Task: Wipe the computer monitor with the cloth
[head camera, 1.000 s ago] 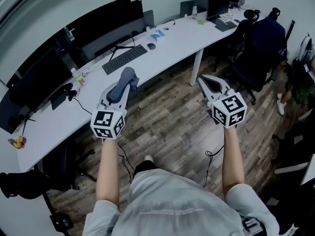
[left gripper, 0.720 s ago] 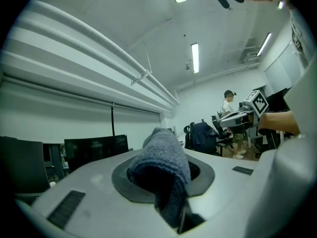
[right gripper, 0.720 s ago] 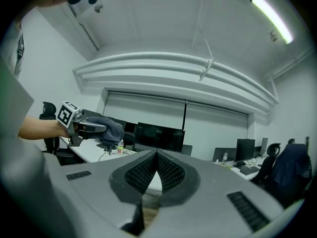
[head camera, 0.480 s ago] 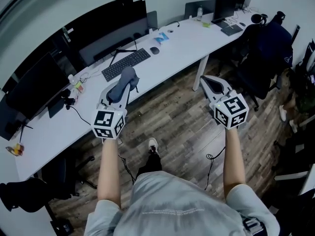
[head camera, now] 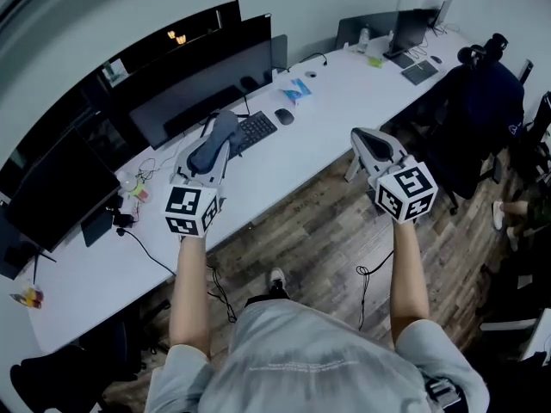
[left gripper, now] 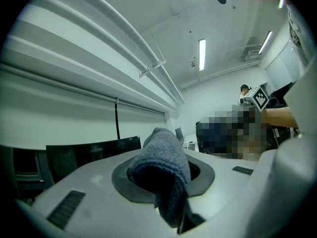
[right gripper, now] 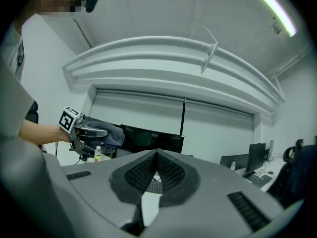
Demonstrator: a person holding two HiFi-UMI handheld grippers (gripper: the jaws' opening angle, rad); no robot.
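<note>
Left gripper (head camera: 221, 132): raised over the near part of the desk, jaws clamped on a bunched blue-grey cloth.
Cloth (head camera: 217, 141): folded thick between the left jaws. One rounded end bulges out past the tips and the rest hangs down inside the jaw gap. In the left gripper view it fills the middle of the jaws.
Right gripper (head camera: 362, 136): held up to the right over the wooden floor, well apart from the left one. Its ridged pads meet at the tips and nothing is between them.
Monitor (head camera: 205, 79): a wide dark screen at the far edge of the desk, beyond the cloth and slightly to its left, switched off or blank. Its surface is too dark to tell whether it is dusty or marked.
Desk (head camera: 344, 93): long and white, with a black keyboard (head camera: 255, 131) and a mouse (head camera: 284, 116) just right of the cloth. A second dark screen (head camera: 53, 188) stands further left.
Done so far: the cloth is picked up, gripped firmly and carried to the front of the screen.
Left to do: by the look of it, all the wiping. The cloth is near the screen but short of it, with no contact visible. It has yet to be pressed to the glass and swept across the full width.
</note>
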